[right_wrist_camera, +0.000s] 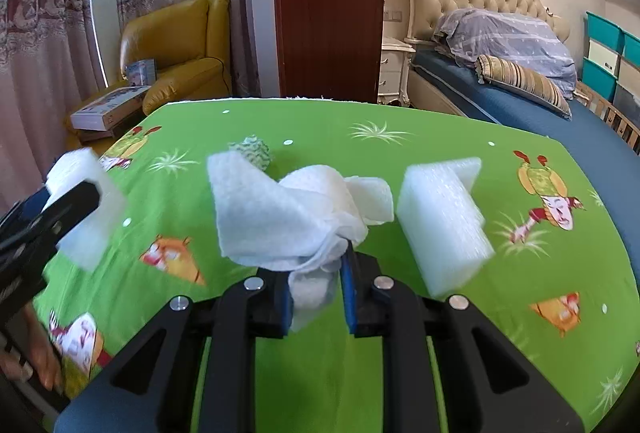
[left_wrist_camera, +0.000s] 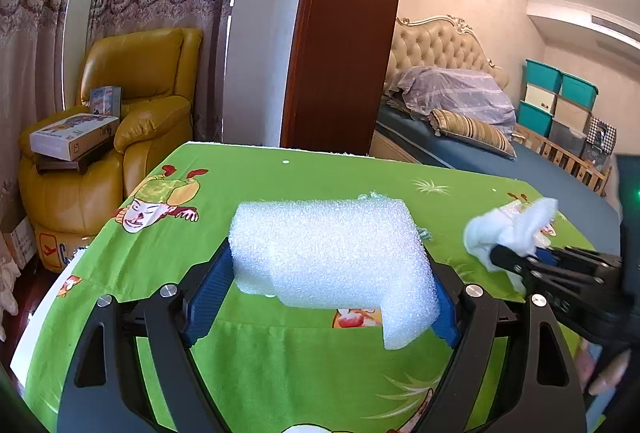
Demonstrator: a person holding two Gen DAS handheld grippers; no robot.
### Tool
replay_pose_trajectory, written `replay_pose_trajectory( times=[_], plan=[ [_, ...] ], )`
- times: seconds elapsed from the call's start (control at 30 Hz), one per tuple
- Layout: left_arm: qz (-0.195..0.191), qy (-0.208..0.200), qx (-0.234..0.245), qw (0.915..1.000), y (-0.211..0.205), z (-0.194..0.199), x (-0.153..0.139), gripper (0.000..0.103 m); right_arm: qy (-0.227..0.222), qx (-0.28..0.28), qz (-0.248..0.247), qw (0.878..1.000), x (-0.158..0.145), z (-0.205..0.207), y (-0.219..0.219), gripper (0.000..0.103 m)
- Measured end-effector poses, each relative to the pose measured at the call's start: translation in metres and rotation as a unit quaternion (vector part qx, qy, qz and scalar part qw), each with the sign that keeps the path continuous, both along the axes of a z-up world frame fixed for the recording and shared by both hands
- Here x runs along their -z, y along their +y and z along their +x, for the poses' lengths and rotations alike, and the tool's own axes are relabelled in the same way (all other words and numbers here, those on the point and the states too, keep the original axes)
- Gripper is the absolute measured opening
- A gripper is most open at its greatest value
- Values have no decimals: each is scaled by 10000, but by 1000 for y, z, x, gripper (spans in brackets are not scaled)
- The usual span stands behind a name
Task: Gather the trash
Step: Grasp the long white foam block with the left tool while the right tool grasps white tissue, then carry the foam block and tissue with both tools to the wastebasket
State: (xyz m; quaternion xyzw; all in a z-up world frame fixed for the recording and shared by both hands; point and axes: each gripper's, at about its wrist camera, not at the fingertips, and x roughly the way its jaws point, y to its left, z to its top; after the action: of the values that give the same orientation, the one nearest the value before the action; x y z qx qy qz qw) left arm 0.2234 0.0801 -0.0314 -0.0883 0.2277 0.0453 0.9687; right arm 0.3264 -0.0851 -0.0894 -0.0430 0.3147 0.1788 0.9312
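Observation:
A green cartoon-print cloth covers the table (left_wrist_camera: 256, 353) (right_wrist_camera: 400, 121). My left gripper (left_wrist_camera: 332, 273) is shut on a white foam block (left_wrist_camera: 332, 253), which spans the gap between its blue pads; in the right wrist view this gripper (right_wrist_camera: 60, 209) holds the foam block (right_wrist_camera: 86, 205) at the left. My right gripper (right_wrist_camera: 316, 289) is shut on a crumpled white tissue (right_wrist_camera: 288, 209), and shows at the right of the left wrist view (left_wrist_camera: 516, 257) with the tissue (left_wrist_camera: 508, 229). A second, L-shaped foam piece (right_wrist_camera: 440, 221) lies on the cloth right of it. A small green-and-white crumpled ball (right_wrist_camera: 254, 151) sits behind the tissue.
A yellow armchair (left_wrist_camera: 136, 105) with boxes (left_wrist_camera: 74, 135) stands past the table's far left corner. A dark wooden panel (left_wrist_camera: 344, 33) rises behind the far edge. A bed (right_wrist_camera: 520, 105) and stacked storage bins (left_wrist_camera: 560, 101) are at the right. A person's hand (right_wrist_camera: 36, 357) grips the left handle.

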Motion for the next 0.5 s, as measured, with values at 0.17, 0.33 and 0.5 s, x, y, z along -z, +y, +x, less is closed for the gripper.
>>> replay_pose_trajectory(
  times=[0.17,0.33,0.5],
  plan=[
    [8,-3,5,10000,0,0,1,79,-224,6,-35,9997,-5,-27,-6,19],
    [48,-34,14,10000,-2,-1,-1,79,-354,38,-55,9994,-7,-44,-9,19],
    [229,-87,59,9997,-9,-1,-3,79,-353,73,39,9993,-5,-54,-18,19]
  ],
)
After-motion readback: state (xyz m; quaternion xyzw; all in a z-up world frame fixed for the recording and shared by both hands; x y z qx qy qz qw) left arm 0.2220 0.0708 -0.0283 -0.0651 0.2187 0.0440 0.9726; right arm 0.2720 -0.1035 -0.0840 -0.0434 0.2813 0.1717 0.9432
